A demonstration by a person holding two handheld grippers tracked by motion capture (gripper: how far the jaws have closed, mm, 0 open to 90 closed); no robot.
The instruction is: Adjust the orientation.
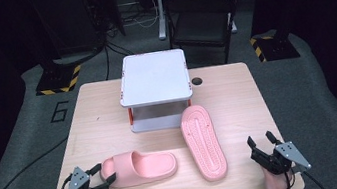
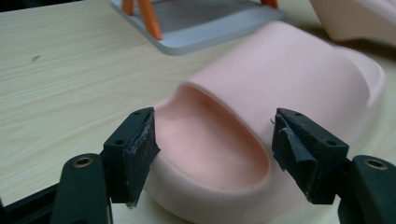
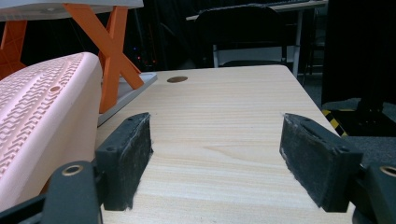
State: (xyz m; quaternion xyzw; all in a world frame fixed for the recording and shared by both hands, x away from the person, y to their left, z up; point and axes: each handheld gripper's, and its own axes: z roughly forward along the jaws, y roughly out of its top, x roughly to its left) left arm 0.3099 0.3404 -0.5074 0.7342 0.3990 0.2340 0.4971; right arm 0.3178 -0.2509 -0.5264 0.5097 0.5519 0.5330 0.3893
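The upright pink slipper (image 1: 139,167) lies on the wooden table (image 1: 101,130) in front of the small white shelf rack (image 1: 154,76), toward the person's edge and a little to the rack's left. Its long axis runs across the table, heel end toward the left gripper (image 1: 102,176) and toe end toward the second slipper (image 1: 203,142). That second slipper lies sole up just right of the rack's front, its long axis running from the rack toward the person, slightly slanted.

The left gripper view looks along the first slipper from heel to toe: the heel (image 2: 210,186) sits between the jaws, the left pad against its side, the right pad close beside it; I cannot tell whether that one touches. The footbed's fine ribbing, unreadable from above, shows here.

The right gripper (image 1: 262,147) rests near the table's front right corner, well right of the rack, jaws spread over bare wood. Its view shows the overturned slipper's tread and the rack's orange legs (image 3: 109,44).
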